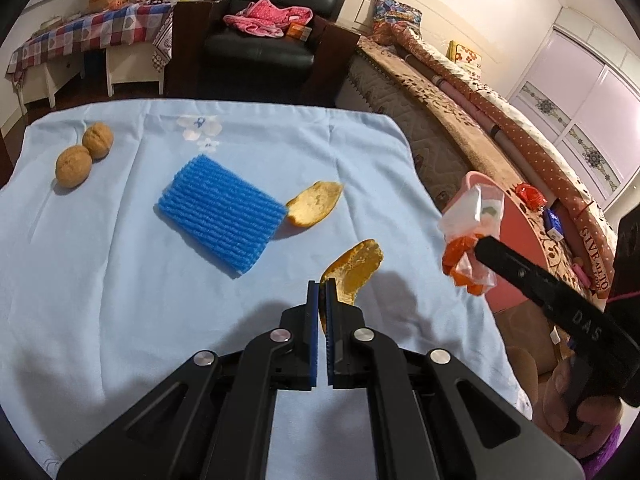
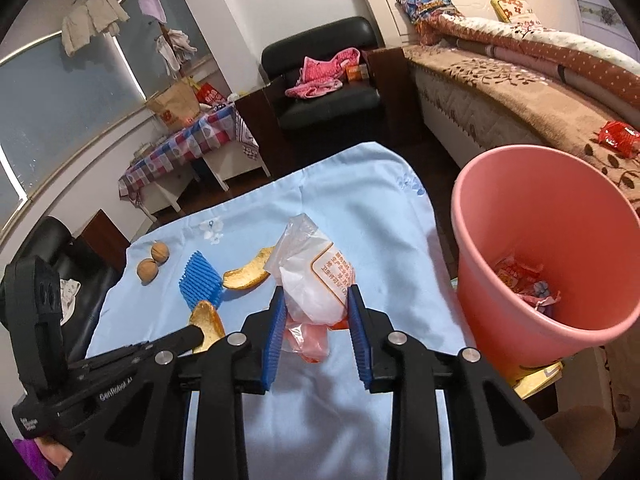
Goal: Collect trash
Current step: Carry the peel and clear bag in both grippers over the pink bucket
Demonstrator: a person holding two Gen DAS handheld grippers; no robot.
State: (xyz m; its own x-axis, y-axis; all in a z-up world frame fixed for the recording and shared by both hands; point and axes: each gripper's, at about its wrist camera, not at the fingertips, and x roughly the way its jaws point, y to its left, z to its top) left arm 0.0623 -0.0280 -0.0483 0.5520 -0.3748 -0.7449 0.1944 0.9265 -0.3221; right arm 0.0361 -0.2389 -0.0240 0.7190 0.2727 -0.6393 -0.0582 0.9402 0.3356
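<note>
The left gripper [image 1: 322, 292] is pressed together on the near end of an orange peel [image 1: 354, 270] — light, stiff and curled, thin enough to snap, so the pinch belongs on a flat rim. It sticks out past the fingertips, lifted above the blue cloth [image 1: 120, 280]. The right gripper [image 2: 316, 304] pinches a crumpled plastic wrapper [image 2: 316, 276] between its blue pads; the wrapper is feather-light, soft and slippery, best taken across its bunched middle, as here, and it rises ahead of the tips. The pink bin [image 2: 536, 248] stands just to its right — a second peel [image 1: 316, 203], a blue foam sleeve [image 1: 220, 210] and two walnuts [image 1: 84, 154] lie farther off.
</note>
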